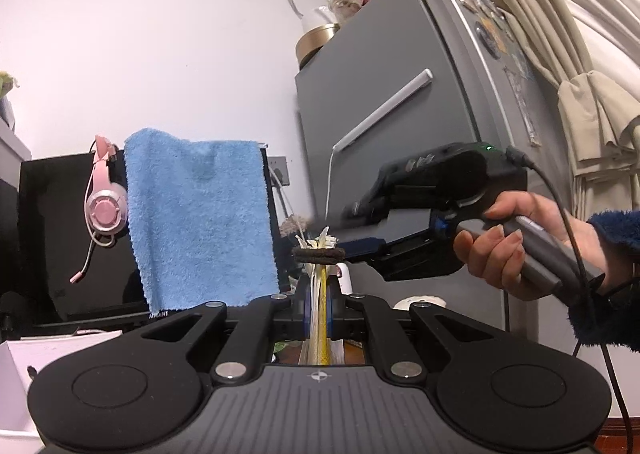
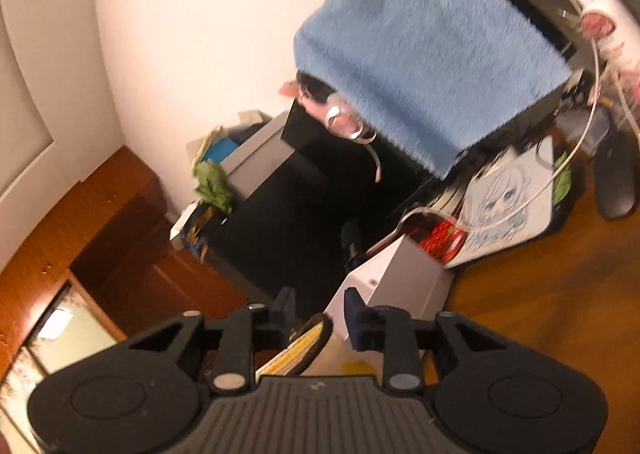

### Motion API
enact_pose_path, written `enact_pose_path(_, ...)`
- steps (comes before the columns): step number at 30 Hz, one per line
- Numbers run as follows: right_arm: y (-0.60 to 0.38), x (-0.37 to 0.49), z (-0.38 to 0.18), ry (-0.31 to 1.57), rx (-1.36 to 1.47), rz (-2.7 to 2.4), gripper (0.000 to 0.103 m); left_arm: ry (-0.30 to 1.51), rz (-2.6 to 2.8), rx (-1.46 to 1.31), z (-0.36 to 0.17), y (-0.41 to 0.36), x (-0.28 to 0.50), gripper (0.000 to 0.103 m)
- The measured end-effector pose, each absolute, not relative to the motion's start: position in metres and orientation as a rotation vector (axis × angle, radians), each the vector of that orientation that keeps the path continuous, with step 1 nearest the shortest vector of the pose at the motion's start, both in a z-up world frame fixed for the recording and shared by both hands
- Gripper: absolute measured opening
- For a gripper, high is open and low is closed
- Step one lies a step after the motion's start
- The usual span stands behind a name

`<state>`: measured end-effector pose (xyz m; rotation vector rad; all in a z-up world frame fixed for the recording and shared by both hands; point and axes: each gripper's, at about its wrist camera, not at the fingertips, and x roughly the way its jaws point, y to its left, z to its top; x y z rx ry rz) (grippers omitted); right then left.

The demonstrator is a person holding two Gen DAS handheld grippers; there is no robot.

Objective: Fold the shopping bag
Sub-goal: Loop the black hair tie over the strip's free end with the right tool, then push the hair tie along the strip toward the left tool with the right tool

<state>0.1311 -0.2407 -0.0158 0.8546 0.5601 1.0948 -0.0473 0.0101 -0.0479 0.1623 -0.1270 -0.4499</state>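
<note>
The shopping bag (image 1: pixel 319 318) is folded into a thin cream and yellow stack that stands upright. My left gripper (image 1: pixel 319 312) is shut on it, with blue pads pressing both sides. The bag's dark brown handle (image 1: pixel 319 254) loops across its top edge. A hand holds my right gripper (image 1: pixel 346 232), which comes in from the right with its fingers beside the handle. In the right wrist view, my right gripper (image 2: pixel 320 310) stands open. The bag's yellow edge and brown handle (image 2: pixel 310 342) lie low between its fingers, without being pinched.
A blue towel (image 1: pixel 200 214) hangs over a black monitor (image 1: pixel 60 234), with pink headphones (image 1: pixel 105 210) beside it. A grey fridge (image 1: pixel 392 102) stands at the right, next to curtains. A white box (image 2: pixel 400 278), a printed cloth (image 2: pixel 508 198) and a wooden tabletop (image 2: pixel 540 314) lie below.
</note>
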Motion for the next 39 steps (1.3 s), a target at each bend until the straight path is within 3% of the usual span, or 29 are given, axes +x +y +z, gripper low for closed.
enact_pose_path(1,-0.239,0.131,-0.017,0.565,0.852,1.096,0.006,-0.125,-0.450,0.166,-0.048,0.010,-0.047,0.006)
enact_pose_path(8,-0.241,0.148,-0.051,0.685,1.200,1.168,0.003,-0.194,-0.442,0.171,-0.051,0.013,-0.056,0.006)
enact_pose_path(17,-0.234,0.143,-0.098,0.704,1.520,1.195,0.003,-0.235,-0.436,0.119,-0.052,0.020,-0.058,0.006)
enact_pose_path(23,-0.222,0.137,-0.118,0.739,1.540,1.165,0.003,-0.204,-0.452,0.012,-0.047,0.035,-0.051,0.006)
enact_pose_path(27,-0.230,0.137,-0.119,0.682,1.455,1.150,0.019,-0.135,-0.545,-0.169,-0.041,0.063,-0.038,0.007)
enact_pose_path(29,-0.241,0.134,-0.115,0.626,1.383,1.124,0.055,-0.096,-0.608,-0.297,-0.040,0.079,-0.027,0.007)
enact_pose_path(36,-0.242,0.109,-0.084,0.480,0.887,1.230,0.056,0.071,-0.822,-0.672,-0.044,0.118,0.022,0.008)
enact_pose_path(39,-0.235,0.103,-0.081,0.461,0.838,1.315,0.055,0.129,-0.890,-0.788,-0.049,0.121,0.036,0.009)
